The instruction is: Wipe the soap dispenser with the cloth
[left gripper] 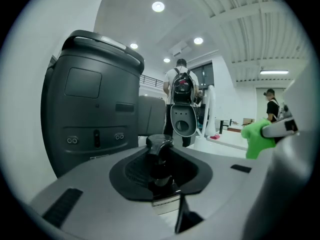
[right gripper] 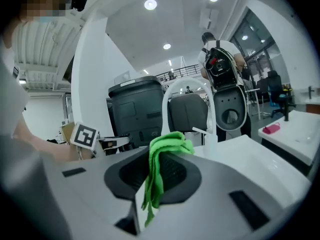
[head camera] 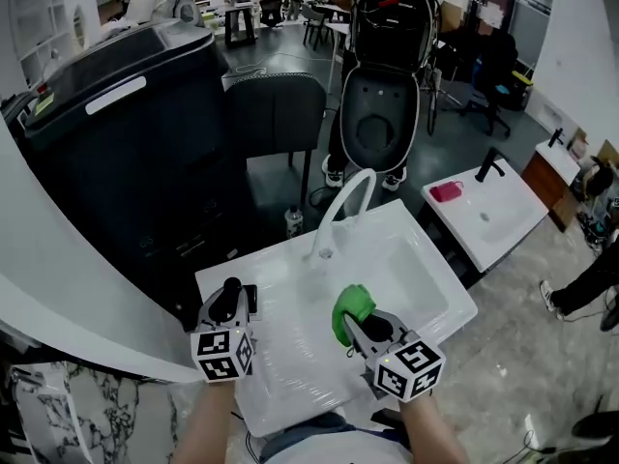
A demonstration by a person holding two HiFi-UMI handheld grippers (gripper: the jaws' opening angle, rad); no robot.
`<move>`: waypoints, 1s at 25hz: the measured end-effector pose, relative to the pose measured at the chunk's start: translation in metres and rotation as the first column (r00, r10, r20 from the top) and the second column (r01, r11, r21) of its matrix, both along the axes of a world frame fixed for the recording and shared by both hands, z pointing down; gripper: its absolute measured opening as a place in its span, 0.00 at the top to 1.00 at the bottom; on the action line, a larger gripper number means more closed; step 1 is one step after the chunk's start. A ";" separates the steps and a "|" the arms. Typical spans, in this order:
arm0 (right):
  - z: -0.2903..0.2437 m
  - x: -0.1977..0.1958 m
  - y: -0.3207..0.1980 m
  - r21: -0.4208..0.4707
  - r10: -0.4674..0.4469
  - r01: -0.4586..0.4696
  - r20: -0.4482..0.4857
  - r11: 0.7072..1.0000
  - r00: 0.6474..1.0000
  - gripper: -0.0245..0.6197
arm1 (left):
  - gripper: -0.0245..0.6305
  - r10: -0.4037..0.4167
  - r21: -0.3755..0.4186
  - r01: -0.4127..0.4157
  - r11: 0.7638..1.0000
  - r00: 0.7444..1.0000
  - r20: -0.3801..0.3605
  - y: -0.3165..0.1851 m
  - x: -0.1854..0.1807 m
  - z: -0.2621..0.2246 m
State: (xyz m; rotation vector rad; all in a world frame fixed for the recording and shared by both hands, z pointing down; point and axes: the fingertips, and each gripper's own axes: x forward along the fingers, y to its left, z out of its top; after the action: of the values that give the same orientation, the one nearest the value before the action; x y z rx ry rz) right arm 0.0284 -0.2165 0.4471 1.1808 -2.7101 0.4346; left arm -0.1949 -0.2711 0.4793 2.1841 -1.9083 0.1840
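Looking down through the head camera, I have both tongs low over the near part of a white counter (head camera: 290, 351) with a sunken basin. The left tongs (head camera: 230, 309) are clamped on the soap dispenser (left gripper: 159, 154), a dark bottle standing upright between the jaws with its pump head showing above them. I cannot tell whether its base touches the counter.

The right tongs (head camera: 360, 329) are closed on the cloth (right gripper: 160, 166), a bright green one. It is bunched at the jaw tips and a fold hangs down between them.

From the dispenser, the cloth sits at about three o'clock. The two are apart, with bare counter between them. In the left gripper view the cloth shows at the far right, clear of the bottle.

A white arched faucet (head camera: 346, 199) rises at roughly twelve o'clock from the cloth, at the far rim of the basin. A large dark machine (head camera: 126, 133) fills the ten o'clock side. A second white sink (head camera: 498, 216) with a black tap stands off at two o'clock. Straight ahead at twelve o'clock a person wearing a backpack (head camera: 387, 13) stands beyond the counter.
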 end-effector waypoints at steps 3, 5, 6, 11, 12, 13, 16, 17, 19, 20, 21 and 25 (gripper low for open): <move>0.010 0.004 0.004 -0.027 0.016 -0.017 -0.022 0.999 1.000 0.89 | 0.82 -0.036 -0.039 0.036 0.999 0.999 0.004 -0.027 -0.010 0.016; 0.017 0.008 0.008 -0.046 0.028 -0.030 -0.040 0.998 0.999 0.89 | 0.82 -0.066 -0.067 0.066 0.996 0.998 0.003 -0.042 -0.015 0.029; 0.021 0.011 0.010 -0.055 0.036 -0.038 -0.048 0.998 0.998 0.89 | 0.82 -0.086 -0.081 0.086 0.993 0.996 0.006 -0.048 -0.017 0.036; 0.034 0.021 0.012 -0.088 0.079 -0.084 -0.064 0.993 0.995 0.89 | 0.82 -0.183 -0.099 0.189 0.977 0.981 0.072 -0.073 -0.022 0.058; 0.035 0.023 0.013 -0.092 0.085 -0.091 -0.069 0.992 0.994 0.89 | 0.82 -0.193 -0.086 0.200 0.976 0.978 0.079 -0.075 -0.022 0.059; 0.035 0.024 0.014 -0.095 0.090 -0.097 -0.074 0.991 0.993 0.89 | 0.82 -0.203 -0.076 0.209 0.975 0.976 0.081 -0.078 -0.021 0.059; 0.036 0.027 0.014 -0.100 0.102 -0.110 -0.082 0.989 0.991 0.89 | 0.81 -0.226 -0.059 0.231 0.971 0.970 0.085 -0.085 -0.019 0.059; 0.037 0.027 0.015 -0.102 0.104 -0.112 -0.084 0.988 0.991 0.89 | 0.81 -0.232 -0.053 0.237 0.970 0.969 0.087 -0.088 -0.020 0.058; 0.038 0.027 0.015 -0.103 0.104 -0.113 -0.090 0.988 0.991 0.89 | 0.81 -0.245 -0.047 0.250 0.967 0.965 0.089 -0.092 -0.022 0.059; 0.039 0.027 0.015 -0.105 0.102 -0.112 -0.093 0.988 0.990 0.89 | 0.81 -0.250 -0.048 0.255 0.966 0.964 0.093 -0.093 -0.022 0.060; 0.039 0.027 0.016 -0.106 0.101 -0.111 -0.096 0.988 0.990 0.89 | 0.81 -0.252 -0.051 0.258 0.965 0.963 0.097 -0.094 -0.023 0.060; 0.036 0.025 0.017 -0.099 0.085 -0.096 -0.109 0.990 0.990 0.89 | 0.80 -0.226 -0.077 0.232 0.970 0.971 0.075 -0.095 -0.022 0.063</move>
State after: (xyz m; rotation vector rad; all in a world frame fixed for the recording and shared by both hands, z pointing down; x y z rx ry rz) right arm 0.0531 -0.1993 0.4833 1.2649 -2.5210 0.5045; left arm -0.2169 -0.3662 0.5427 1.9072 -2.1274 0.2927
